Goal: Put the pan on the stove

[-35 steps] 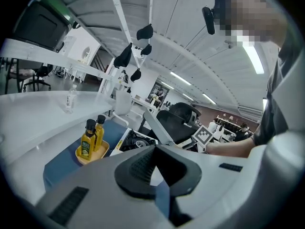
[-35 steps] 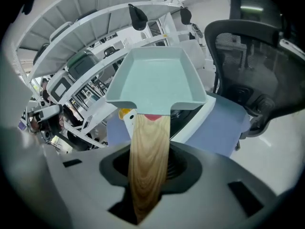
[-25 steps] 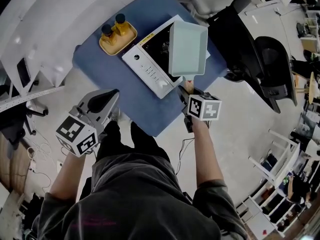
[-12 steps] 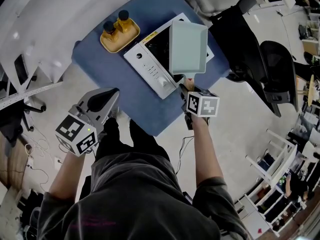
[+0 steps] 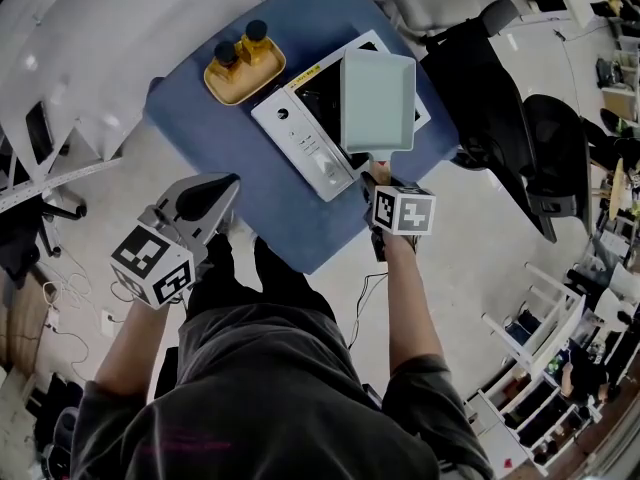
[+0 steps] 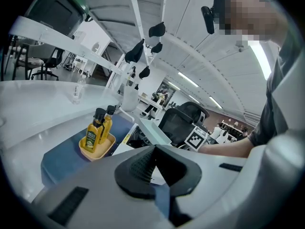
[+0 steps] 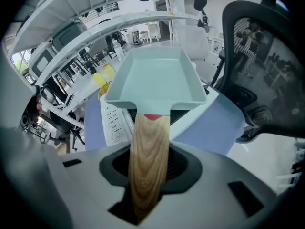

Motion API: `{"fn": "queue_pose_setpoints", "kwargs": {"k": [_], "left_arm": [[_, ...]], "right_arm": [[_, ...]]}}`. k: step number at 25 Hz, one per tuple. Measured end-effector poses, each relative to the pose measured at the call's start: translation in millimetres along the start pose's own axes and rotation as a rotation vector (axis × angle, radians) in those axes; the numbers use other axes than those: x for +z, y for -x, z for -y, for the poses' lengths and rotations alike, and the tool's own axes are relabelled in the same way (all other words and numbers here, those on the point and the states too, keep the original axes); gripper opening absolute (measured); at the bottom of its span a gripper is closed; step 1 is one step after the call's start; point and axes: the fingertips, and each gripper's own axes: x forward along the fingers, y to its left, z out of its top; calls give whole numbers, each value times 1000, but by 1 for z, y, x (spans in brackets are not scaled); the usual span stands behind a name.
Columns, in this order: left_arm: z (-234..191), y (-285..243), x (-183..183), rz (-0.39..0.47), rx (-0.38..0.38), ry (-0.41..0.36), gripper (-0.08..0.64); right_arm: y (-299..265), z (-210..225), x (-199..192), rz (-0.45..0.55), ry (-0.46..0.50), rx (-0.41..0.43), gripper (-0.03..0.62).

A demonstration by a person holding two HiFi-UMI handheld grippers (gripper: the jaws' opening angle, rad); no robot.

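The right gripper (image 5: pixel 368 180) is clenched on the pan's wooden handle (image 7: pixel 148 151). In the right gripper view the jaws stand partly apart, and the handle fills the gap and runs straight out between them. The pale green square pan (image 5: pixel 378 103) sits level over the dark cooking plate of the white stove (image 5: pixel 300 133), with its handle reaching back towards the near right edge of the blue tabletop (image 5: pixel 230 168). I cannot tell whether the pan's base touches the plate.

The left gripper (image 5: pixel 215 196) hangs off the tabletop, just outside its near left edge. Its jaws are pressed together with nothing between them. A yellow tray (image 5: pixel 240 96) with two bottles (image 5: pixel 255 38) stands by the far left edge, beside the stove's control strip.
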Motion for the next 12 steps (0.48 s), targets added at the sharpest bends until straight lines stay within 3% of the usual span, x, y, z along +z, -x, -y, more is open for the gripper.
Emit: {"fn": "queue_pose_setpoints", "kwargs": {"k": [12], "left_arm": [[-14, 2, 4, 6, 9, 15, 2]], "right_arm": [[-11, 3, -4, -52, 23, -36, 118]]}}
